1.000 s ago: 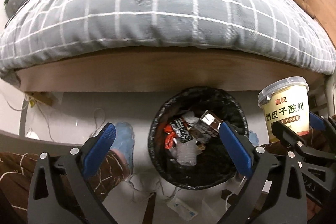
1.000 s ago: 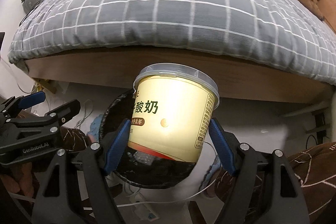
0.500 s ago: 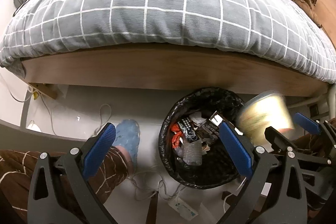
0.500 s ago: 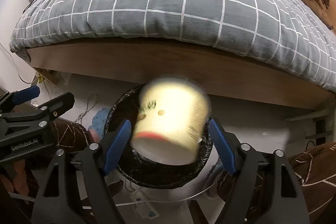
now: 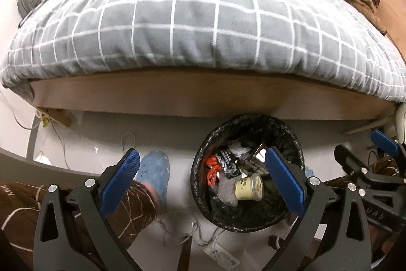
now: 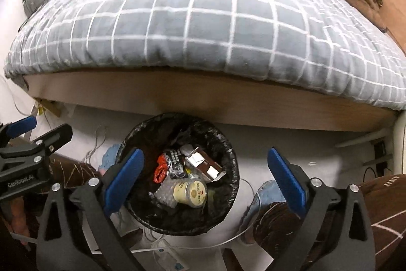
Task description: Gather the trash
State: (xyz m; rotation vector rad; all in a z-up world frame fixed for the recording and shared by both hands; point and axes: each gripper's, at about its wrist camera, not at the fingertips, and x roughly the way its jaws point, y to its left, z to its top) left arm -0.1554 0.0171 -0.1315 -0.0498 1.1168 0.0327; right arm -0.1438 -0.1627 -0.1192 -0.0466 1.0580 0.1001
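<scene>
Right tongs gape wide at the bottom of the frame, jaws having just been opening with nothing between them, and the left tongs hang spread and empty too, low in their view. Just beyond, lower centre, the yoghurt tub lies on its side inside the black-lined bin, apart from both pairs of pads, resting on crumpled wrappers beside a brown carton. It looks a light, thin-walled plastic tub, slick and easily dented, so I'd take it across the stiff rim; farther up, the checked duvet fills the frame.
</scene>
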